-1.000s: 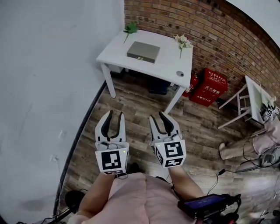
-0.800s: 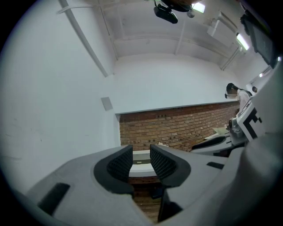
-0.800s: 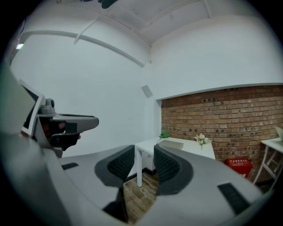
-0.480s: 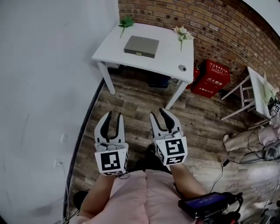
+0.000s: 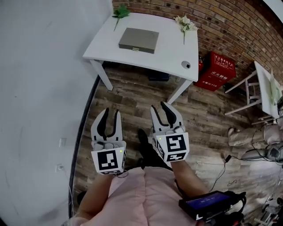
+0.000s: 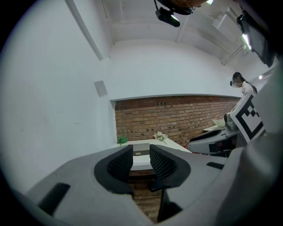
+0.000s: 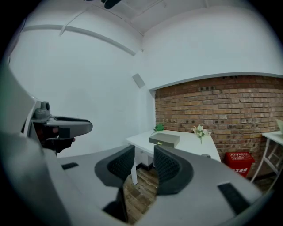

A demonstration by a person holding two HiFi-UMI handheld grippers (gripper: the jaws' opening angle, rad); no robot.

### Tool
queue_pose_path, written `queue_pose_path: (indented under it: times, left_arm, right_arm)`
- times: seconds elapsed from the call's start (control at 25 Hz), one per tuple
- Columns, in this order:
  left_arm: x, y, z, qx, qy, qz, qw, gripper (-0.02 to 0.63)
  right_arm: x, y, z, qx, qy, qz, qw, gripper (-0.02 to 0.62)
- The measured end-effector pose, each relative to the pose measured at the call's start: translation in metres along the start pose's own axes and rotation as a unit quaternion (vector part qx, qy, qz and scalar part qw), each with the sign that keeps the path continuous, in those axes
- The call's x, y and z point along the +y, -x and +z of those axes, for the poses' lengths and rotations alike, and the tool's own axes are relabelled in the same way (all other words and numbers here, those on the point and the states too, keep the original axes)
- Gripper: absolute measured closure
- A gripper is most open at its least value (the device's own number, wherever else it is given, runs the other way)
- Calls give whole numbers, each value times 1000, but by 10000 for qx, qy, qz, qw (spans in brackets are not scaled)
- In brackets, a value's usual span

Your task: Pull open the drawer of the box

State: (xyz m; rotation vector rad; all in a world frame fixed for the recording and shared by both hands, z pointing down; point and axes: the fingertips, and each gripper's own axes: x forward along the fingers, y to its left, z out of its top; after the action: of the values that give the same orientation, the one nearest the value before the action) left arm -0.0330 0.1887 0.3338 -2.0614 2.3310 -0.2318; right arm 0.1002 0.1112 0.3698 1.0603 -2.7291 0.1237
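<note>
A flat grey box [image 5: 138, 40] lies on a white table [image 5: 172, 53] by the brick wall, its drawer front facing me and closed. Both grippers hang over the wooden floor, well short of the table. My left gripper [image 5: 111, 113] is open with nothing between its jaws. My right gripper [image 5: 160, 108] is likewise open and empty. In the left gripper view the box [image 6: 140, 152] shows far off between the pads of the left gripper [image 6: 141, 160]. The right gripper view has the box [image 7: 164, 139] beyond the right gripper [image 7: 143, 165].
On the table stand a green sprig [image 5: 120, 12], white flowers [image 5: 185, 23] and a small round object [image 5: 188, 65]. Red fire-extinguisher boxes [image 5: 216, 70] sit right of it. A second white table [image 5: 265, 90] and cables lie at the right. A white wall runs along the left.
The table and box have grown larger and slid left in the head view as I come closer. Both grippers sit slightly lower in the frame, still open and empty.
</note>
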Motion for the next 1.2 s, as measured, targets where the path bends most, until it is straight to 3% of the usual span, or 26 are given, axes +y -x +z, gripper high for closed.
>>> queue_pose_path:
  times: [0.6, 0.96, 1.2]
  left_arm:
    - [40, -168, 20, 51, -69, 137, 9999, 491]
    - [52, -221, 42, -53, -222, 70, 9997, 491]
    - [74, -247, 35, -76, -205, 14, 9998, 492]
  right_arm:
    - [-79, -156, 44, -29, -2, 272, 9996, 454]
    - [-100, -205, 69, -197, -54, 329, 9992, 454]
    - [-102, -236, 77, -178, -19, 262, 9995, 454]
